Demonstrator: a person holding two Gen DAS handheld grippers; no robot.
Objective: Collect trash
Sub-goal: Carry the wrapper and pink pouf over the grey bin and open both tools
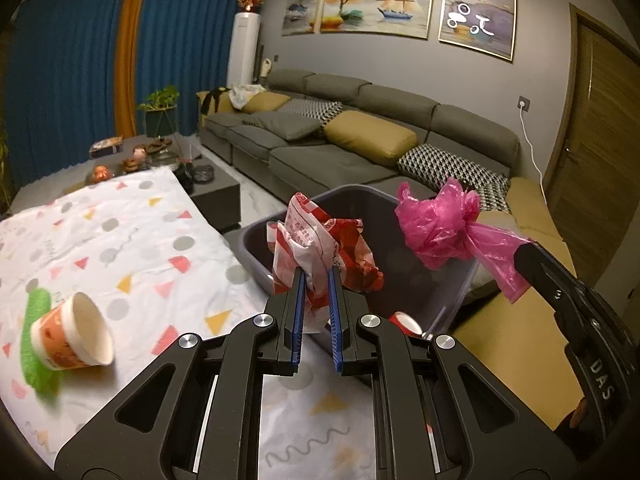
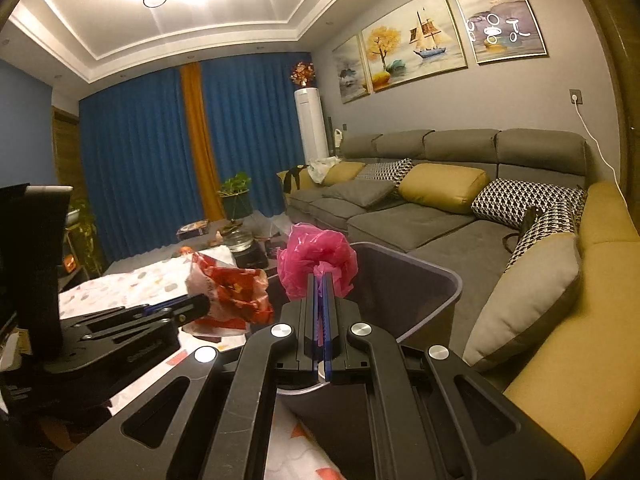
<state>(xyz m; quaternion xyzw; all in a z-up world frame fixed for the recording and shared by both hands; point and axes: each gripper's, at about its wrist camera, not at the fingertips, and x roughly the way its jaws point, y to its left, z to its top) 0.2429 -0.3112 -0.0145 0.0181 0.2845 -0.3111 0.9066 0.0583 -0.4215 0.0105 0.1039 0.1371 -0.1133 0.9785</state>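
My left gripper (image 1: 316, 276) is shut on a crumpled red-and-white plastic bag (image 1: 320, 240) and holds it above the near rim of a grey trash bin (image 1: 256, 240). My right gripper (image 2: 321, 280) is shut on a crumpled pink plastic bag (image 2: 316, 258), held above the same bin (image 2: 432, 276). The pink bag (image 1: 440, 224) and right gripper (image 1: 528, 256) also show at the right of the left wrist view. The red-and-white bag (image 2: 232, 292) and left gripper (image 2: 200, 302) show at the left of the right wrist view. A paper cup (image 1: 76, 334) lies tipped on a green wrapper (image 1: 36, 344) on the table.
The table wears a white patterned cloth (image 1: 120, 232). A red can top (image 1: 404, 322) sits inside the bin. A grey sofa (image 1: 340, 148) with yellow cushions runs behind and to the right. A dark coffee table (image 1: 208, 188) with clutter stands beyond the table.
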